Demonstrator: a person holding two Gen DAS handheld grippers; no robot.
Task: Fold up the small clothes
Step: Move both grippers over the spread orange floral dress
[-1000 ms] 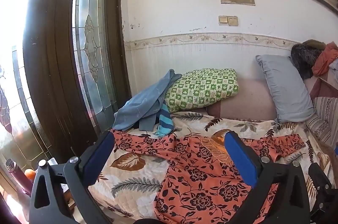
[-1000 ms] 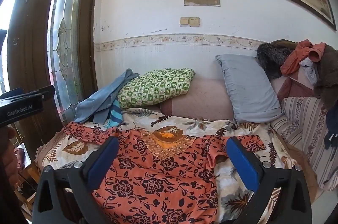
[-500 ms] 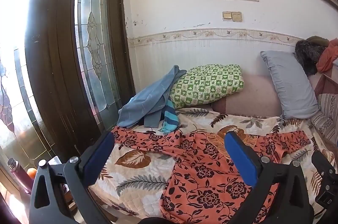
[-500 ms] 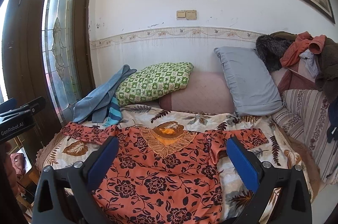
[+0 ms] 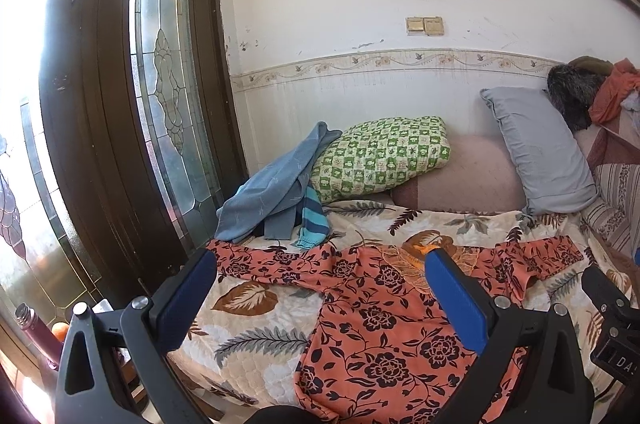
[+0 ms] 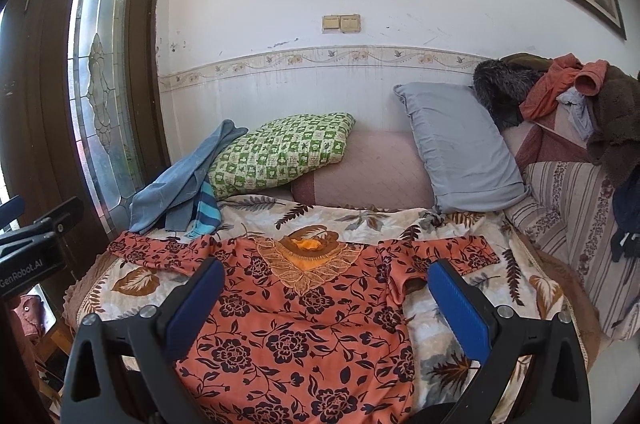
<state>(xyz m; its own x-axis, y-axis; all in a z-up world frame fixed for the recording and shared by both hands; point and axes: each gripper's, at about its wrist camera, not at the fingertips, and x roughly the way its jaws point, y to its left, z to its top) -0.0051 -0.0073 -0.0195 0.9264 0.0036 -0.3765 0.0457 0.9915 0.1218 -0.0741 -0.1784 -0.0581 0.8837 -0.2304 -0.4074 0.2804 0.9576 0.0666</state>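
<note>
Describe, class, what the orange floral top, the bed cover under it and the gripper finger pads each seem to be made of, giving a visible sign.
Orange floral top: thin, soft printed fabric, matte; it lies flat with small wrinkles.
Bed cover: quilted cloth, probably cotton or a blend; stitched padding lines show across the leaf print.
Finger pads: blue, ribbed, likely rubber or soft plastic on black rigid plastic frames.

"GenRobot.AI" on the left claw (image 6: pixel 24 266) body

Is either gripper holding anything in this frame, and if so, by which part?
Nothing is held. The left gripper and right gripper both hang open above the orange floral top, which lies spread on the bed, untouched.
</note>
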